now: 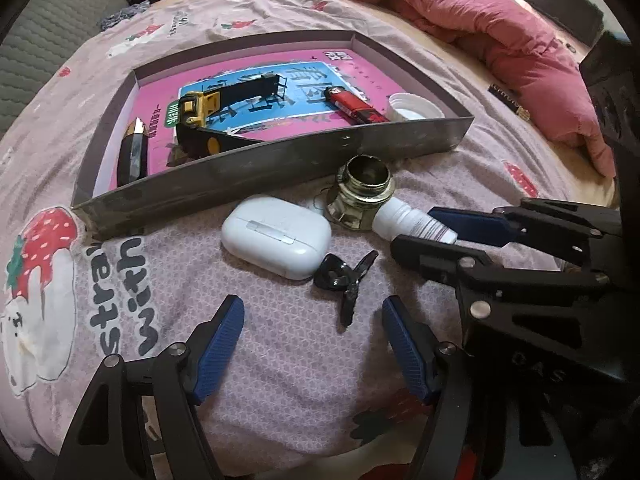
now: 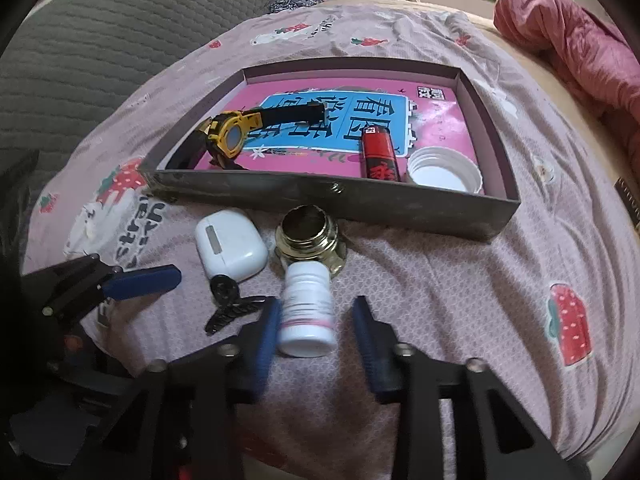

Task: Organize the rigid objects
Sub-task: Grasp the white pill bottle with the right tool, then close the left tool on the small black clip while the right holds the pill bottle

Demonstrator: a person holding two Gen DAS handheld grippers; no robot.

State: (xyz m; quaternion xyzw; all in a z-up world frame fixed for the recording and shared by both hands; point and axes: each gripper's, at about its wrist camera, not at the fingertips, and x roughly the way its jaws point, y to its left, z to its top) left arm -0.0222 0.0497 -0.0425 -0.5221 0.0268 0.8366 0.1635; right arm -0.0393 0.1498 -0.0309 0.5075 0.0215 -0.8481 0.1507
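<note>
— Now, where to look for the white bottle (image 2: 306,300)?

— Down on the bed sheet (image 2: 440,280), lying on its side. Far end up against the brass ring piece (image 2: 310,236), just in front of the box (image 2: 320,196).

— And around the bottle?

— The right claw (image 2: 317,308), partly shut, one finger on each side. One pad right at the bottle, the other with a small gap. So not pinching it yet.

— Why come at it like that?

— Probably to squeeze across the round body, so no rolling away.

— And the left claw (image 1: 312,304)?

— Spread wide, holding nothing. Hangs over the sheet, close to a small black thing like a key (image 1: 346,276). Maybe there for the next pick.

— Why the box?

— Looks like the home for the hard things. Already inside: a yellow watch (image 1: 200,108), a red lighter (image 1: 352,106), a white cap (image 1: 416,108). Also a dark little thing (image 1: 134,152) at one end, too hard to tell what.

— Left outside?

— The bottle, the brass ring piece, a white earbud case (image 1: 276,236) and the black key thing. All close together, right by the near wall of the box. A short trip for each, then.

— Anything to watch out for?

— Soft bed, round bottle. Could roll or slip, so better a firm squeeze before any lift over the wall.
</note>
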